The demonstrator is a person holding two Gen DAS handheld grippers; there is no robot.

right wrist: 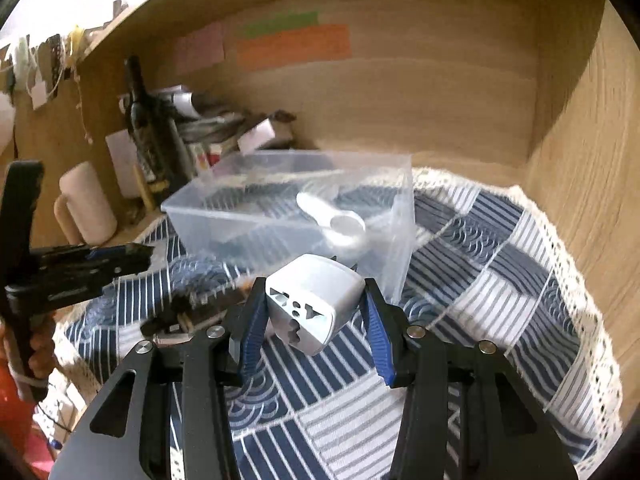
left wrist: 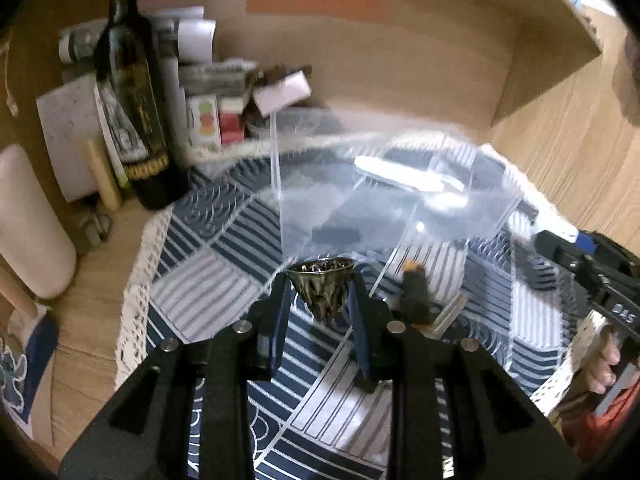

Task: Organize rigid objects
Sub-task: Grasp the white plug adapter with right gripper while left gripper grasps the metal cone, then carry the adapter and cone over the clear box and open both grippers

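While the clear bin (right wrist: 288,216) already holds a white scoop (right wrist: 340,220), the left claw (left wrist: 320,292) grips a metal cup (left wrist: 322,288) and the right claw (right wrist: 314,312) a grey adapter (right wrist: 312,304), neither yet binned.

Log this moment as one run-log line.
left gripper: shut on cup | right gripper: shut on adapter | bin: on cloth, holds scoop | phase: carrying, not yet dropped

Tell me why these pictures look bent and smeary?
Left wrist view: fisheye lens curves the shelf walls; motion blur smears the clear box, while the held metal cup stays sharp. Right wrist view: same curving, blurred tablecloth, crisp grey adapter, glare at upper left.
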